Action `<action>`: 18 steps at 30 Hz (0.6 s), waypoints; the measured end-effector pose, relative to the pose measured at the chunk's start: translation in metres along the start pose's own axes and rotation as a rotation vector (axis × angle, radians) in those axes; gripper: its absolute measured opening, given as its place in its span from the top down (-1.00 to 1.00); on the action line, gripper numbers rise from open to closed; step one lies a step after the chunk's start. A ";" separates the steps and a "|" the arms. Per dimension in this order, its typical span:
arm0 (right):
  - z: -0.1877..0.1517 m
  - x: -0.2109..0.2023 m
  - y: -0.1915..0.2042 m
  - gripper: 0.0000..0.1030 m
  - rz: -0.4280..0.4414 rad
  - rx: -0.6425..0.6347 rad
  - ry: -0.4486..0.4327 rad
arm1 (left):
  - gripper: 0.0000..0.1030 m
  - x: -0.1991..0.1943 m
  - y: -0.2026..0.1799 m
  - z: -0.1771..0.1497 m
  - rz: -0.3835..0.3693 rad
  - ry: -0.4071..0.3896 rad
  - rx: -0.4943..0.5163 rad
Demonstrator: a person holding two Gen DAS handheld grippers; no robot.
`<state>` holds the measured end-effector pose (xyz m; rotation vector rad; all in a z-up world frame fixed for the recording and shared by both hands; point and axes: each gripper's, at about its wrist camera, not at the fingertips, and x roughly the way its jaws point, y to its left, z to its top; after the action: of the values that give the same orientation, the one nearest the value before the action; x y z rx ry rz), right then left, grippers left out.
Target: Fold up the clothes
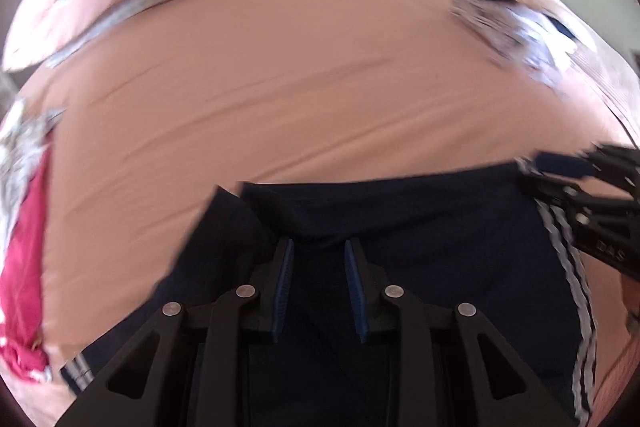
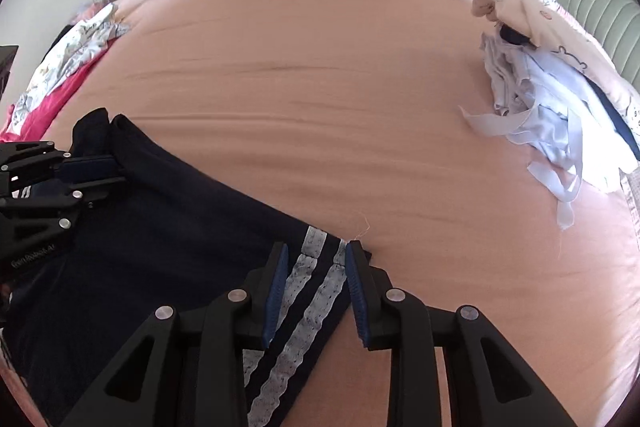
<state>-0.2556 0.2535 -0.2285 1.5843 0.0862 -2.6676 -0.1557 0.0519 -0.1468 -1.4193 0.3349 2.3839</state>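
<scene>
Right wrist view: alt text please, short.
The right gripper, open, straddles the white-striped edge of a navy garment lying on a pink bedsheet. The left gripper is at the garment's far corner on the left; a pile of pale clothes sits at right.

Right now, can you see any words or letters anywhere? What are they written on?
"DAS": pale raised letters on the black body of the right gripper, seen from the left wrist view; they may be part of a longer word.
Pale lettering on the black body of the left gripper, seen from the right wrist view: too blurred to read.
Small drawings on the cream cloth by the headboard: no words I can make out.
</scene>
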 end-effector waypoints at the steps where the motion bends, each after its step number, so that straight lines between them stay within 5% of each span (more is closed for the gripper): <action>1: 0.000 0.000 -0.002 0.45 -0.031 0.002 0.007 | 0.53 -0.003 0.005 -0.003 -0.014 -0.005 -0.037; 5: 0.000 -0.002 -0.017 0.38 -0.015 0.055 0.013 | 0.53 -0.023 0.005 -0.013 -0.016 -0.073 -0.074; 12: 0.007 -0.014 -0.025 0.39 0.116 0.103 -0.055 | 0.53 0.000 -0.015 0.001 0.018 -0.008 -0.012; 18: 0.005 -0.045 -0.010 0.39 -0.097 0.086 -0.182 | 0.53 -0.001 -0.025 0.018 0.033 -0.055 -0.056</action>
<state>-0.2392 0.2632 -0.1864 1.3836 0.0445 -2.9136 -0.1599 0.0816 -0.1381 -1.3794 0.2821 2.4718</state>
